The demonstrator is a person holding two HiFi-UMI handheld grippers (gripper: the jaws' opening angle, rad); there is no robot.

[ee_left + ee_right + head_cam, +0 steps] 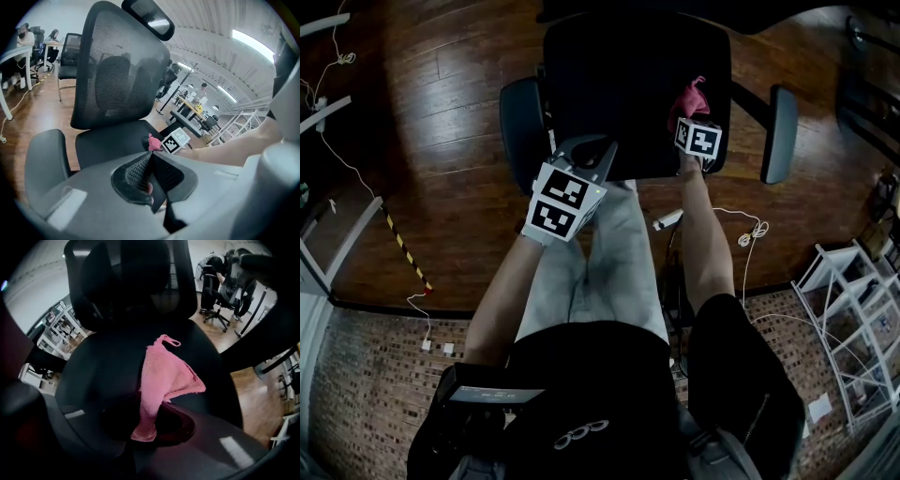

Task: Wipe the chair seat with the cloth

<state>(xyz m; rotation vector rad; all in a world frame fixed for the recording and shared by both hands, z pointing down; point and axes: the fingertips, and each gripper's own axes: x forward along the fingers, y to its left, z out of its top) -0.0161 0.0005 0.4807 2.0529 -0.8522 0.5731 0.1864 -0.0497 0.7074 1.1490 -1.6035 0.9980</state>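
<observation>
The pink cloth [164,376] is pinched in the right gripper [146,425] and drapes onto the chair seat [619,94] near its right edge. To wipe well, press the cloth flat and sweep overlapping strokes toward the left edge with a firm pinch. The left gripper [140,171], jaws pressed together on nothing, hovers over the front left corner. The armrests [783,131] and backrest [122,70] bound each stroke. A cable [750,230] lies on the floor.
</observation>
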